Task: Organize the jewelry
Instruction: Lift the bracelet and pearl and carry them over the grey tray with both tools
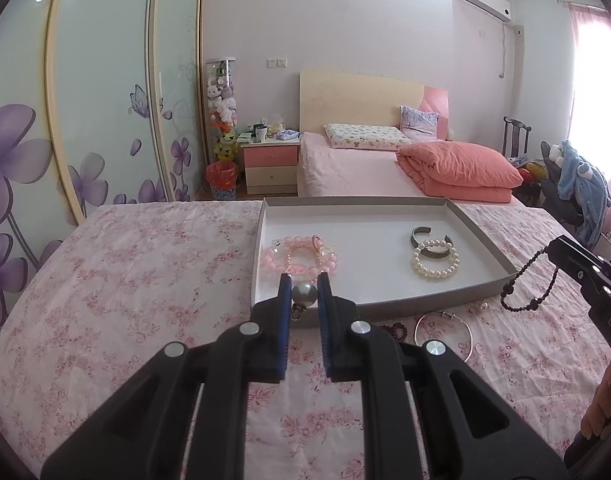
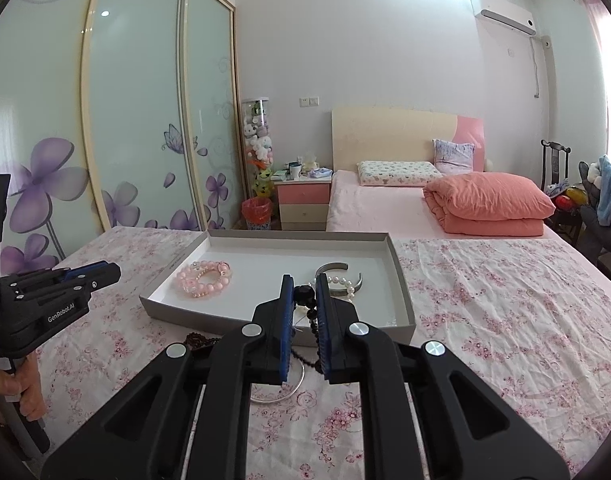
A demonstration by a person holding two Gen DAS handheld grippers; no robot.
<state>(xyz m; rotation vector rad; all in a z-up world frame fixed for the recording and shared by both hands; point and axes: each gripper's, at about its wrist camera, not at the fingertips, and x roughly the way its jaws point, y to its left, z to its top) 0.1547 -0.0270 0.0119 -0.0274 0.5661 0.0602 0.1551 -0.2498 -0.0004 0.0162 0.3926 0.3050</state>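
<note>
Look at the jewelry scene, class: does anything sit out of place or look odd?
Nothing is damaged or spilled. A silver bangle and a small dark bead bracelet lie on the floral cloth outside the tray, unlike the bracelets already inside it.

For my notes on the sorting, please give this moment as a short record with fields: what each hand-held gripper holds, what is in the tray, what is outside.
left hand-held gripper: shut on grey bead
right hand-held gripper: shut on dark bead string
tray: pink bracelets, pearl bracelet, metal cuff
on cloth, outside tray: silver bangle
</note>
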